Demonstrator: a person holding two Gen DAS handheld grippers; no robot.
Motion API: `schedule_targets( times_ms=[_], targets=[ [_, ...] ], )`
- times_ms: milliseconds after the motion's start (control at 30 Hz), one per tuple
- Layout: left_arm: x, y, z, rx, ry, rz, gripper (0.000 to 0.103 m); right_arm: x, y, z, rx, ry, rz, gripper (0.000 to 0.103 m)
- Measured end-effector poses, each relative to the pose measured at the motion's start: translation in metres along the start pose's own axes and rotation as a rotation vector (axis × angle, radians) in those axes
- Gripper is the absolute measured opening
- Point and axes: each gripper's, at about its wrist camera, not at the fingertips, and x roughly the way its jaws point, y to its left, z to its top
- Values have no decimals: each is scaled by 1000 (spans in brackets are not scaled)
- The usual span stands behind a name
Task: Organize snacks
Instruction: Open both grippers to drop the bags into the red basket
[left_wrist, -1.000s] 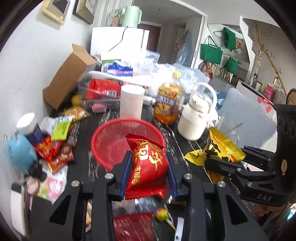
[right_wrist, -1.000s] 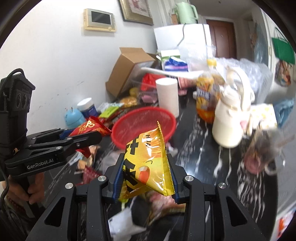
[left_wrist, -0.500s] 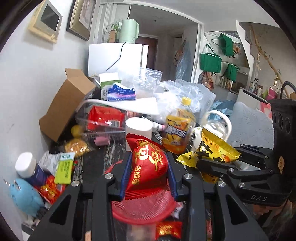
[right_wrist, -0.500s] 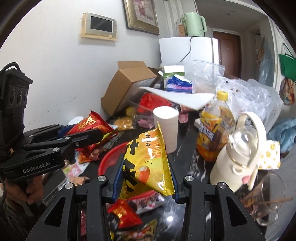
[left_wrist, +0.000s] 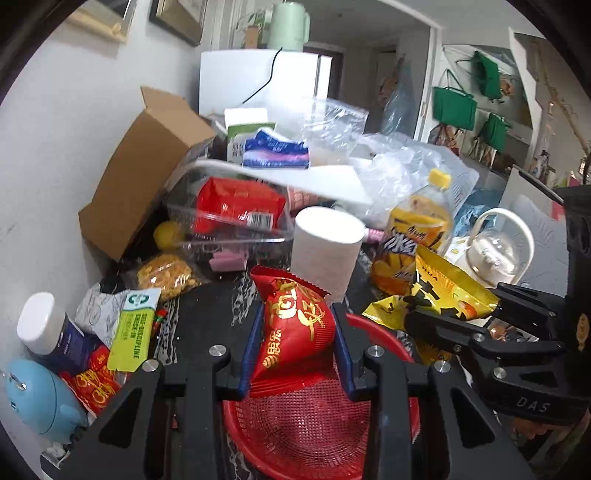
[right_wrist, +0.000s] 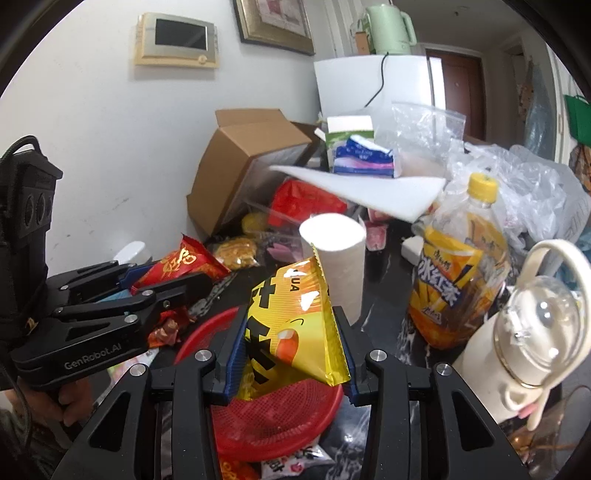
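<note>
At the bottom of both wrist views, the red mesh basket (left_wrist: 314, 435) is half hidden behind the black gripper bodies and cut off by the frame edge. The dark tabletop (left_wrist: 207, 306) is crowded: a cardboard box (left_wrist: 144, 166) upper left, a paper roll (left_wrist: 325, 243) at centre, an orange drink bottle (right_wrist: 458, 280) to the right, white wall behind. The left gripper (left_wrist: 295, 332) is clamped on a red snack packet (left_wrist: 295, 321) above the basket; the right gripper (right_wrist: 291, 336) is clamped on a yellow snack packet (right_wrist: 291, 325) beside it.
</note>
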Motion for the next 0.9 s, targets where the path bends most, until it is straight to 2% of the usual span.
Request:
schedule_targets(
  times_ms=[200, 567, 633, 767, 900],
  targets=[
    [24, 2, -8, 8, 62, 37, 34, 19, -6, -9, 0, 52, -30, 42],
    [56, 1, -18, 12, 174, 47, 35, 43, -14, -15, -2, 109, -39, 42],
    [58, 1, -19, 15, 180, 69, 40, 43, -14, -15, -2, 113, -40, 43],
    [56, 1, -19, 15, 168, 101, 66, 44, -14, -14, -2, 120, -62, 54],
    [55, 3, -17, 10, 167, 114, 69, 43, -15, -15, 5, 119, -61, 54]
  ],
)
